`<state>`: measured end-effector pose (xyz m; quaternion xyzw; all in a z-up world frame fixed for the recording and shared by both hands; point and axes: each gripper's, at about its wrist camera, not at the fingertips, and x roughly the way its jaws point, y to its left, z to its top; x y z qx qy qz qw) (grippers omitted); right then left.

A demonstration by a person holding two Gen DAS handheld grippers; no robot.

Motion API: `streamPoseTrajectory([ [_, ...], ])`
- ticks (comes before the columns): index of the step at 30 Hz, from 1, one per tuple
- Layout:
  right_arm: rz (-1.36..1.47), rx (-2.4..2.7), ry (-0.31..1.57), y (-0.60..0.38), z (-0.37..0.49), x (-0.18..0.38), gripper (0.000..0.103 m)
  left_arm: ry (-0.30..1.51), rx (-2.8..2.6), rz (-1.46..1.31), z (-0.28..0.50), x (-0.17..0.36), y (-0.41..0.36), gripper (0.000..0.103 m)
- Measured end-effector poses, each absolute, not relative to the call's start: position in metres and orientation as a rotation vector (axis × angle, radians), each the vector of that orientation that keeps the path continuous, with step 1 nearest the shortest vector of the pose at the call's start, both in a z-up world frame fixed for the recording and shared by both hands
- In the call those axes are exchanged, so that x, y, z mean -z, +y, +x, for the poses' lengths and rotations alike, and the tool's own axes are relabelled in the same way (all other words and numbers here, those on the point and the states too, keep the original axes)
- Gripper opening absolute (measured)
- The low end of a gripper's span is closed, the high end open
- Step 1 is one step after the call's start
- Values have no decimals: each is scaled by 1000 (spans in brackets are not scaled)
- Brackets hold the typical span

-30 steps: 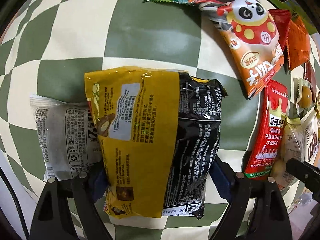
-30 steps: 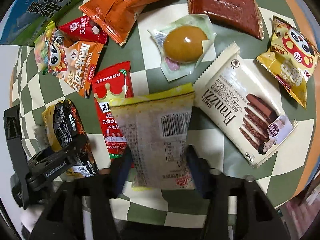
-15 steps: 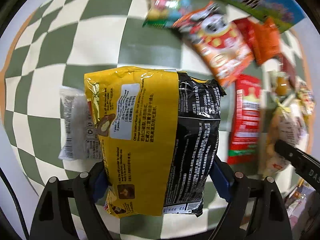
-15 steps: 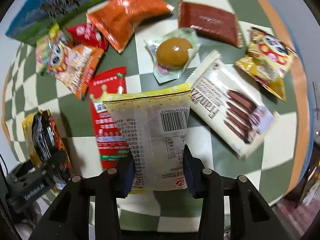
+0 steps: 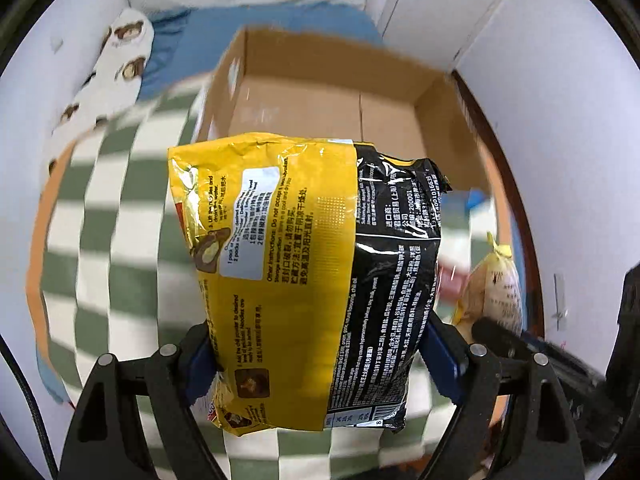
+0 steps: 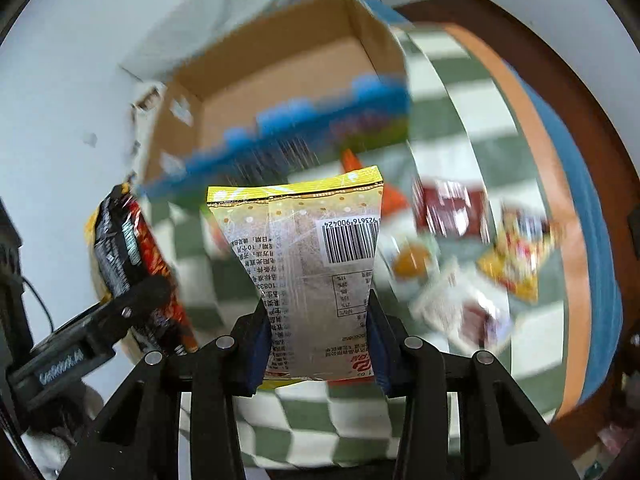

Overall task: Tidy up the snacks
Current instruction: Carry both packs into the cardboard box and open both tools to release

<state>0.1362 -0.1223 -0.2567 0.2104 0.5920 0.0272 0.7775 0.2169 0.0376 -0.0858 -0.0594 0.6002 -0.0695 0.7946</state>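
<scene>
My left gripper [image 5: 320,354] is shut on a yellow and black noodle packet [image 5: 308,276], held high above the checked table. Behind it an open cardboard box [image 5: 336,92] shows an empty brown floor. My right gripper [image 6: 318,342] is shut on a pale yellow snack bag [image 6: 310,268] with a barcode, also lifted off the table. In the right wrist view the noodle packet [image 6: 128,256] and the left gripper [image 6: 120,320] hang at the left, and the box [image 6: 280,68] stands beyond. In the left wrist view the snack bag [image 5: 494,288] shows at the right.
Several snack packs stay on the green and white checked cloth [image 6: 460,120], blurred: a dark red pack [image 6: 452,212], a yellow pack [image 6: 516,260], a sealed egg [image 6: 412,260], a white biscuit pack [image 6: 460,312]. A blue printed panel [image 6: 288,136] fronts the box. White walls lie behind.
Both grippers rose from the table with their packets and tilted up, so the cardboard box came into view. The right jaws closed tight on the snack bag.
</scene>
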Motion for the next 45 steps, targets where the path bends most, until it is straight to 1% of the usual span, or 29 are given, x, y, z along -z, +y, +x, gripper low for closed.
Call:
streamPoseTrajectory([
  [3,472,-88,1233,-142,185,222,44,1280,142,-141,277,77,30,85],
  [6,454,-86,1200,-147,244,208,44,1311,119,-152,344,90,21,85],
  [8,444,-94,1217,-148,280,200,44,1349,109,-160,388,103,20,85],
  [13,399,-75,1291,-140,372,238,44,1448,86,-176,455,148,22,86],
  [17,381,-61,1355,-137,422,278,44,1517,81,-169,490,185,22,85],
  [21,354,-51,1416,-136,455,319,44,1562,68,-162,509,207,20,86],
  [26,336,-75,1440,-133,477,344,45,1600,68,-152,519,221,10,86],
  [27,333,-85,1442,-133,481,348,46,1602,64,-146,520,223,9,86],
  [29,305,-92,1445,-130,484,349,63,1610,57,-138,522,224,8,86],
  [30,284,-89,1442,-129,486,349,79,1607,59,-131,522,224,7,87],
  [31,264,-92,1436,-127,487,348,85,1605,59,-123,521,223,6,87],
  [35,197,-83,1420,-122,487,338,85,1582,71,-128,516,216,7,87],
  [39,195,-67,1411,-123,480,330,85,1536,66,-112,498,201,9,87],
  [45,157,-57,1362,-119,445,306,85,1437,54,-100,470,173,12,87],
])
